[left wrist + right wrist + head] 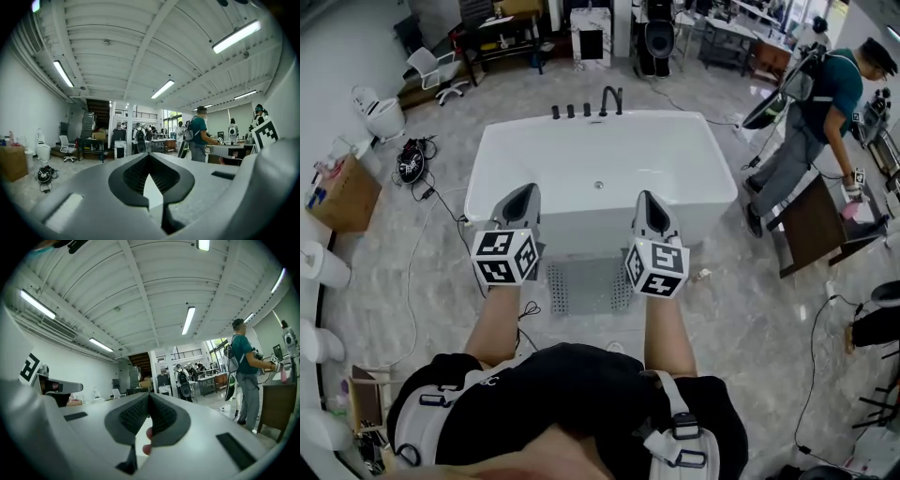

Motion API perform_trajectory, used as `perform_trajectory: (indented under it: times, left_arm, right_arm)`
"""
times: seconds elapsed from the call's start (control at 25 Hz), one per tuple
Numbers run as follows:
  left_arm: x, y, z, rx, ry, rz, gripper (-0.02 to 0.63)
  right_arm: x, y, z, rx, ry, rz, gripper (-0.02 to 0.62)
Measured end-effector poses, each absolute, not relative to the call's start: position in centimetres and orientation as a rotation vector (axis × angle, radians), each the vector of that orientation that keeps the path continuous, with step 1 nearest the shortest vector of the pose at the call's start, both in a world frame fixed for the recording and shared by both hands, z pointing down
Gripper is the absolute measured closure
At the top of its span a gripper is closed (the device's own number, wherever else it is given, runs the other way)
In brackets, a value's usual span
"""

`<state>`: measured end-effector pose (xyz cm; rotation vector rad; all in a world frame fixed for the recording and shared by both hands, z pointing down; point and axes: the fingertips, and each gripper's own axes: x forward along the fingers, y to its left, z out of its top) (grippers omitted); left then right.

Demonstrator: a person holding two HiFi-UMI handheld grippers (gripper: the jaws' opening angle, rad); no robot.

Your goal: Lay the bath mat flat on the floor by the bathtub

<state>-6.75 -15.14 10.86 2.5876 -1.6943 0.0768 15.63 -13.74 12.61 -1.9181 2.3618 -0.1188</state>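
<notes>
A grey perforated bath mat lies flat on the marble floor against the front wall of the white bathtub. My left gripper and right gripper are held up side by side over the tub's near rim, one on each side of the mat and well above it. In the left gripper view the jaws of the left gripper meet with nothing between them and point out across the room. The right gripper looks the same, shut and holding nothing. Neither gripper touches the mat.
Black faucet fittings stand on the tub's far rim. A person in a teal shirt bends over a dark table at the right. At the left are a cardboard box, a toilet and floor cables.
</notes>
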Motion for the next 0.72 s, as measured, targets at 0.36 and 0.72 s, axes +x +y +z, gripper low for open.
perform_trajectory:
  times: [0.36, 0.72]
  left_arm:
    - [-5.7, -13.0, 11.6, 2.579, -1.665, 0.105, 0.603]
    - [-6.5, -13.0, 12.2, 2.551, -1.677, 0.112, 0.603]
  right_arm:
    - [16.9, -11.8, 12.2, -1.922, 2.343, -0.159, 0.589]
    - [16.9, -11.8, 12.0, -1.952, 2.35, -0.12, 0.589]
